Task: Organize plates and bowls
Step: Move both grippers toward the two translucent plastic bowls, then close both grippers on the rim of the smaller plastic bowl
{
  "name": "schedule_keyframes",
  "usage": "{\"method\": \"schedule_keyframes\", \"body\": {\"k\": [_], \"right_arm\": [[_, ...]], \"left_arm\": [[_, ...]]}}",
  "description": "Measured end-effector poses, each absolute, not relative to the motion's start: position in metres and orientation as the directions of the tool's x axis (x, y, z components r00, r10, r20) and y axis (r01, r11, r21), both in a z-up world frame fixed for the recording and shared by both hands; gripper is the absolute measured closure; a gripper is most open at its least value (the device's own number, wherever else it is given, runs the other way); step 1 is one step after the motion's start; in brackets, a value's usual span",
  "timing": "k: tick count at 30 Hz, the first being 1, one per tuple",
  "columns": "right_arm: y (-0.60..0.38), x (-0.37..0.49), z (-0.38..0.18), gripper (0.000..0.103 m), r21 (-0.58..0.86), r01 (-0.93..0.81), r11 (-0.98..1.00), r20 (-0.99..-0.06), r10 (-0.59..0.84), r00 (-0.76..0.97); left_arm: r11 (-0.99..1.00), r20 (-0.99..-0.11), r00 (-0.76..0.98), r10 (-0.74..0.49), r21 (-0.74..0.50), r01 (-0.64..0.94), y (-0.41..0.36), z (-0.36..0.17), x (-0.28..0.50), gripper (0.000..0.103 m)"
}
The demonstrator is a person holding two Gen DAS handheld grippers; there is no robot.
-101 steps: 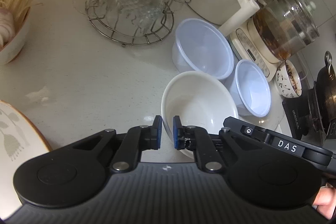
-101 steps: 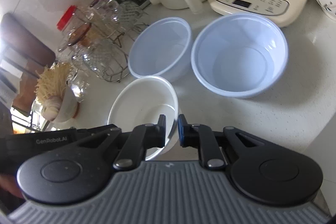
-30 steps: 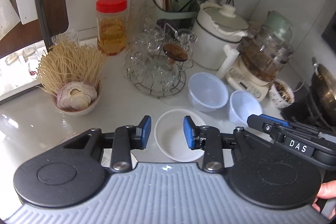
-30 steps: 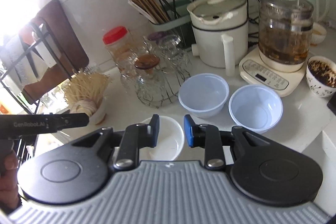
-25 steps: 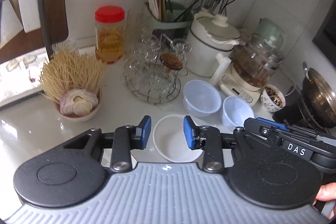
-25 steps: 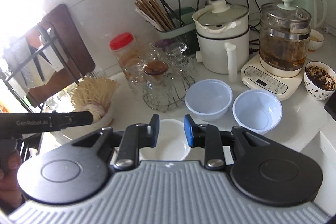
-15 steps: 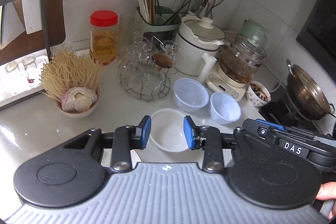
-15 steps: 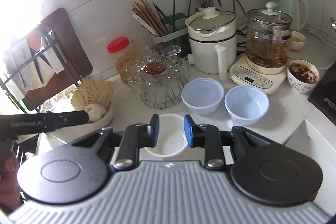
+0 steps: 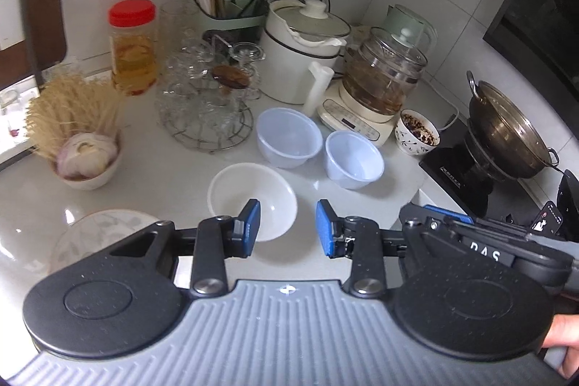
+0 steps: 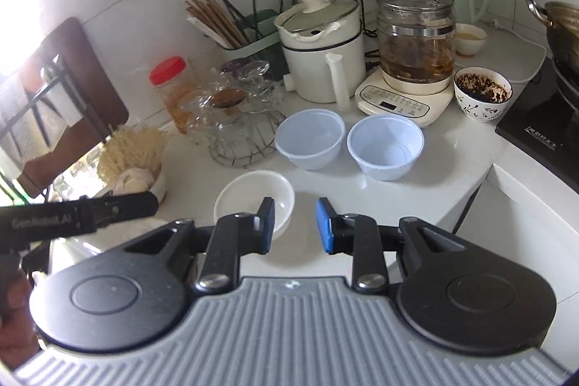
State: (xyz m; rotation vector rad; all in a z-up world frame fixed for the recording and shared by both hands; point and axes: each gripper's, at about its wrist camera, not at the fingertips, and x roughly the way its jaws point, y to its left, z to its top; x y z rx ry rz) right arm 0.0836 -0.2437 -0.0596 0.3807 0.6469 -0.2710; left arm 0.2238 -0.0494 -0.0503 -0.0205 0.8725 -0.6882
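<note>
Here both claws, left claw (image 9: 288, 228) and right claw (image 10: 295, 225), tilt downward, spread, empty, above the white bowl (image 9: 249, 194)

So there's a plain white bowl (image 9: 252, 198) sitting upright and empty on the white tabletop (image 9: 173, 176), nearest the camera. Behind it are two translucent bluish plastic bowls, a wider one (image 9: 288, 141) and a smaller one (image 9: 353, 163) to its right, both upright, empty, just beside each other. Off to the left, a round plate (image 9: 97, 230) with a faint leaf pattern lies flat, partly hidden.
</note>
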Motion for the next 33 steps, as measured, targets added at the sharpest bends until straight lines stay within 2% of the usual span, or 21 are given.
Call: {"method": "schedule_keyframes", "body": {"k": [7,10,14,15,16,18,19,24,29,33], "right_arm": [[-0.301,0.104,-0.062,0.073,0.264,0.379,0.887,-0.628,-0.140,0.766],[-0.331,0.113,-0.069,0.073,0.281,0.402,0.871,-0.637,-0.144,0.757],[-0.368,0.126,-0.080,0.073,0.298,0.417,0.859,-0.658,-0.132,0.742],[-0.376,0.129,-0.084,0.069,0.300,0.421,0.856,-0.662,-0.131,0.738],[-0.384,0.132,-0.088,0.053,0.303,0.426,0.852,-0.665,-0.131,0.735],[-0.398,0.137,-0.095,0.035,0.315,0.440,0.841,-0.670,-0.131,0.731],[-0.405,0.140,-0.099,0.033,0.323,0.446,0.835,-0.676,-0.126,0.726],[-0.435,0.158,-0.120,0.033,0.380,0.455,0.805,-0.710,-0.061,0.702],[-0.453,0.177,-0.145,0.033,0.427,0.458,0.780,-0.736,0.004,0.677],[-0.462,0.186,-0.161,0.044,0.422,0.465,0.778,-0.733,-0.009,0.680]], "left_arm": [[0.795,-0.714,0.432,-0.551,-0.290,0.534,-0.106,-0.060,0.255,0.064],[0.797,-0.721,0.428,-0.544,-0.285,0.532,-0.132,-0.065,0.268,0.052],[0.800,-0.740,0.405,-0.537,-0.296,0.522,-0.164,-0.078,0.288,0.050],[0.802,-0.747,0.396,-0.534,-0.299,0.517,-0.172,-0.083,0.293,0.049],[0.805,-0.756,0.387,-0.528,-0.299,0.513,-0.179,-0.088,0.297,0.049],[0.809,-0.773,0.372,-0.514,-0.293,0.509,-0.193,-0.098,0.304,0.049],[0.813,-0.782,0.364,-0.506,-0.292,0.503,-0.199,-0.103,0.307,0.049],[0.830,-0.813,0.314,-0.490,-0.325,0.454,-0.223,-0.133,0.325,0.048],[0.823,-0.802,0.274,-0.530,-0.410,0.392,-0.237,-0.152,0.337,0.048],[0.828,-0.791,0.293,-0.537,-0.429,0.361,-0.248,-0.159,0.344,0.048]]}}
